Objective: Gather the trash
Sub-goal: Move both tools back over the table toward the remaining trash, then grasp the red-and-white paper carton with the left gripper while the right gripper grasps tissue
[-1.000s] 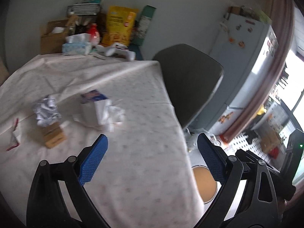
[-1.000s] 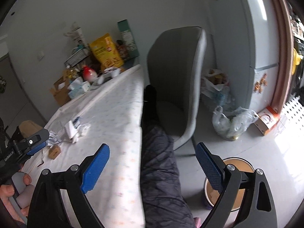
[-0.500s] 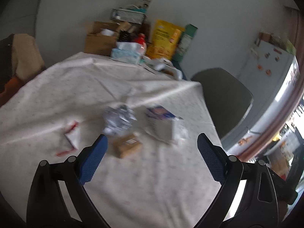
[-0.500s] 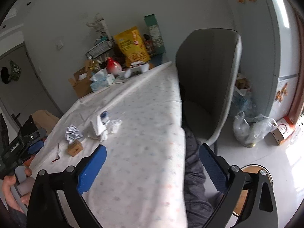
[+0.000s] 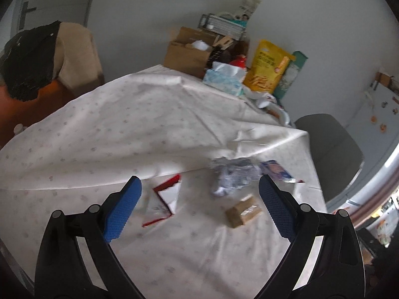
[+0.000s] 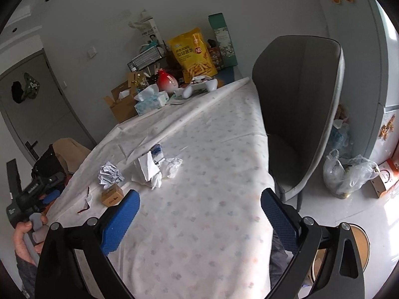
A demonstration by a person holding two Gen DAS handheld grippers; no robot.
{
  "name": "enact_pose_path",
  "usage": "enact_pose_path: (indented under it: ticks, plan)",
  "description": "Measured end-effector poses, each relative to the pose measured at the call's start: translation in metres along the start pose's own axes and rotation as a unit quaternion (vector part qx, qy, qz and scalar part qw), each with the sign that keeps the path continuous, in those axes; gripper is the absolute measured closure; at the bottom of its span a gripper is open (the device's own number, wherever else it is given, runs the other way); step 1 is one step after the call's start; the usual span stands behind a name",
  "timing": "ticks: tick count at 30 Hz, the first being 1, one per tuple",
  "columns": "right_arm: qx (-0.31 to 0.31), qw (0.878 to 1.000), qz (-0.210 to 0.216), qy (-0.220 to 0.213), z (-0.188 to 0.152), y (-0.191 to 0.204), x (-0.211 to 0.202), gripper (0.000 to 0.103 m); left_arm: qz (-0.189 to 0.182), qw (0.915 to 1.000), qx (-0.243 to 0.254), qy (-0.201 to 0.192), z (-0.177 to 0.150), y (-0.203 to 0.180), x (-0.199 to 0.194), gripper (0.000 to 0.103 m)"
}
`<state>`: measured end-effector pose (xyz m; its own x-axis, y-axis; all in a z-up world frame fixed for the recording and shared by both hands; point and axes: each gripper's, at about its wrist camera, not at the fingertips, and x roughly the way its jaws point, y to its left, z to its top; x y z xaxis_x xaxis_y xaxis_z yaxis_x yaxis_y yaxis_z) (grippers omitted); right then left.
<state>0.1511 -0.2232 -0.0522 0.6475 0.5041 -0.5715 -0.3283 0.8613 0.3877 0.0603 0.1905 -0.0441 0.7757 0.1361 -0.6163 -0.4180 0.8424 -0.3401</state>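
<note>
Since a second ago the left gripper [image 5: 199,199] has swung from the table's chair-side edge to face the trash, its jaws wide and empty. Landmark: the small brown box [image 5: 244,211]. A torn red-edged wrapper [image 5: 163,203] lies left of it, crumpled foil [image 5: 230,177] just behind, a blue-printed packet [image 5: 275,171] behind and right. The right gripper [image 6: 199,220], also fully spread and empty, hovers near the table [image 6: 199,236] edge. Judged step: approach; next, drop over one piece and close
</note>
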Motion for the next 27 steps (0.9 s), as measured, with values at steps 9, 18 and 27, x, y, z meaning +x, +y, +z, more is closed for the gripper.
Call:
enact_pose_path:
  ticks: [9,18,27]
  plan:
    - [-0.014,1.000,0.013,0.020,0.002,0.014,0.028,0.010,0.061,0.9968,-0.003,0.052,-0.016,0.023,0.054,0.018]
    - [-0.021,0.999,0.013,0.029,0.004,0.024,0.044,0.010,0.112,0.9904,0.036,0.073,-0.016,0.019,0.083,0.032]
    - [-0.066,0.997,0.024,0.043,0.014,0.056,0.066,0.020,0.098,0.9918,0.025,0.078,-0.011,0.020,0.080,0.079]
